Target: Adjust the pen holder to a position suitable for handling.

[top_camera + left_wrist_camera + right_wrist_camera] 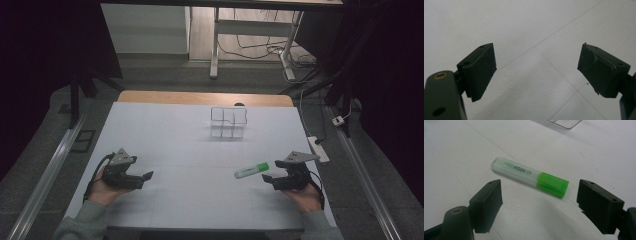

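A green highlighter [251, 170] with a pale barrel and a bright green cap lies flat on the white table sheet [200, 150], right of centre. My right gripper [268, 179] rests low on the table just right of it, jaws wide apart and empty. In the right gripper view the highlighter [530, 177] lies just beyond the open jaws of that gripper [539, 195], cap toward the right. My left gripper [148, 176] sits at the table's left front, open, with bare sheet between its jaws [536, 67]. A clear plastic organiser [228, 122] stands at the back centre.
The wooden table edge [205, 98] runs along the back. A white power strip [318, 148] lies off the right edge. Metal rails [50, 170] flank both sides. A corner of the clear organiser [565, 123] shows at the top of the right gripper view.
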### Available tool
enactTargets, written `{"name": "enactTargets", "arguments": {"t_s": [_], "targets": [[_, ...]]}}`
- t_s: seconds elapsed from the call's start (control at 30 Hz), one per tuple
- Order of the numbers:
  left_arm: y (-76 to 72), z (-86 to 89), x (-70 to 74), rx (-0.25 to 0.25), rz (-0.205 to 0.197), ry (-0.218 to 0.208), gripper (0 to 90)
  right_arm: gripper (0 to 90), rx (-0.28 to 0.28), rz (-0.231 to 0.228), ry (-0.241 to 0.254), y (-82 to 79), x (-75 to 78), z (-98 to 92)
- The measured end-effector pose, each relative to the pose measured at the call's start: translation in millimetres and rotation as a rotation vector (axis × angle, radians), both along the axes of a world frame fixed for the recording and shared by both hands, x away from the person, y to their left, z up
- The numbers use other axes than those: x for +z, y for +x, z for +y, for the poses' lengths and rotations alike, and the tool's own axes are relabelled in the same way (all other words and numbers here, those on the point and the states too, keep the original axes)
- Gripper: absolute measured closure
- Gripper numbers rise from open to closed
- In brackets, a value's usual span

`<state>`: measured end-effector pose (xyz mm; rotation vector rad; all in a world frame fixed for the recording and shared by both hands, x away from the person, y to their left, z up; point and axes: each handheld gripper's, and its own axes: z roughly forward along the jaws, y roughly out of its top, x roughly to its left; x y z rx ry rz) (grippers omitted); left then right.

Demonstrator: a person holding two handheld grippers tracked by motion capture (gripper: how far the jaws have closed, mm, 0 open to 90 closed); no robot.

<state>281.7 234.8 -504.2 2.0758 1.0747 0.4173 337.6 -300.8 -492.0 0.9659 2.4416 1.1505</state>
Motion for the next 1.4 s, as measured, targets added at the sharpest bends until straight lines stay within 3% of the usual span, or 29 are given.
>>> {"name": "enactTargets", "arguments": {"t_s": [0.87,1.4], "targets": [[0.5,-1.8,2.9,-0.014,-0.016,-0.009,15.6,20.2,0.003,-0.013,0.001,-0.3,3.3,2.0],[0.3,-2.7,2.6,-0.015,-0.013,0.000,15.7,19.5,0.026,-0.010,-0.023,3.8,8.8,1.3]]}}
